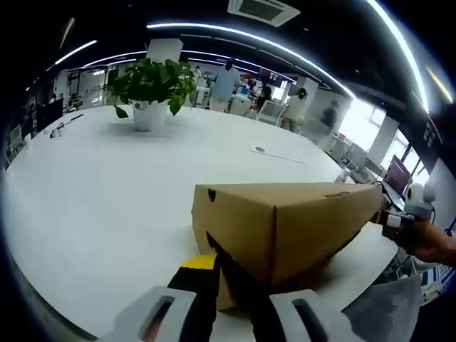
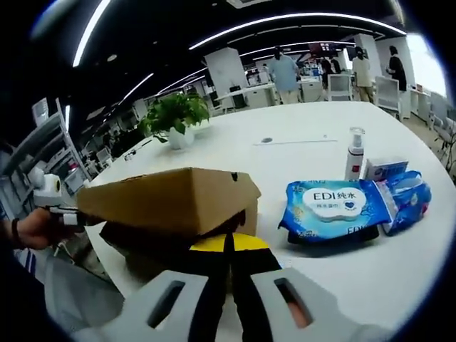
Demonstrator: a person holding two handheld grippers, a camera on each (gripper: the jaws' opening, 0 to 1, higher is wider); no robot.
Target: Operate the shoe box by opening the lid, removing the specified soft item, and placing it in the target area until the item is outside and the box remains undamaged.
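- the cardboard shoe box (image 2: 171,206) sits on the round white table (image 1: 92,206), and its lid (image 1: 285,221) is raised at an angle, like a half open mouth.
- the left gripper (image 1: 231,313) is low at one end of the box. its jaws stand close together with dark and yellow material between them, but i cannot tell if they really pinch it.
- the right gripper (image 2: 229,299) is at the opposite end, jaws nearly together around a thin dark edge and a yellow patch (image 2: 228,244); whether it grips is also not clear to me.
- the soft item to remove is not visible to me; i judge it is inside the box, under the lid.
- just beside the box lie a blue pack of wet wipes (image 2: 335,206), a second smaller blue pack (image 2: 402,196) and a small spray bottle (image 2: 354,153); a potted plant (image 1: 151,92) stands well apart.
- risk: if both grippers pull outward or lift unevenly, the cardboard hinge can tear or the lid can crease.
- risk: the lid may fall shut if a grip slips, because nothing else holds it up.
- risk: the box may slide into the wipes and tip the bottle.
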